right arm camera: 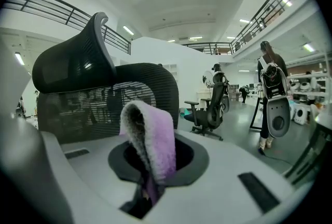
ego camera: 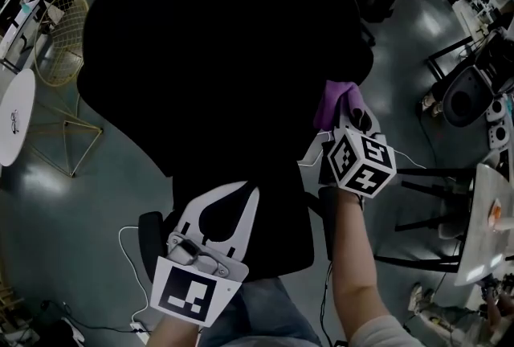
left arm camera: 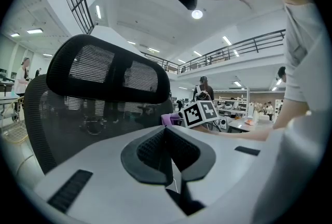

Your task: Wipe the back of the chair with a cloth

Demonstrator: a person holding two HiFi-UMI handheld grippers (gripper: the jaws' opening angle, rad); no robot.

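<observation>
We're early in the wipe: R gripper [right arm camera: 150,166] pinches cloth [ego camera: 331,103] beside chair back [ego camera: 225,56], L gripper [left arm camera: 167,153] jaws closed w/ nothing between; next, probably press & sweep across.

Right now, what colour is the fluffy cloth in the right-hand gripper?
Light purple, paler at its fuzzy edge. The fluffy cloth shows best in the right gripper view.
</observation>
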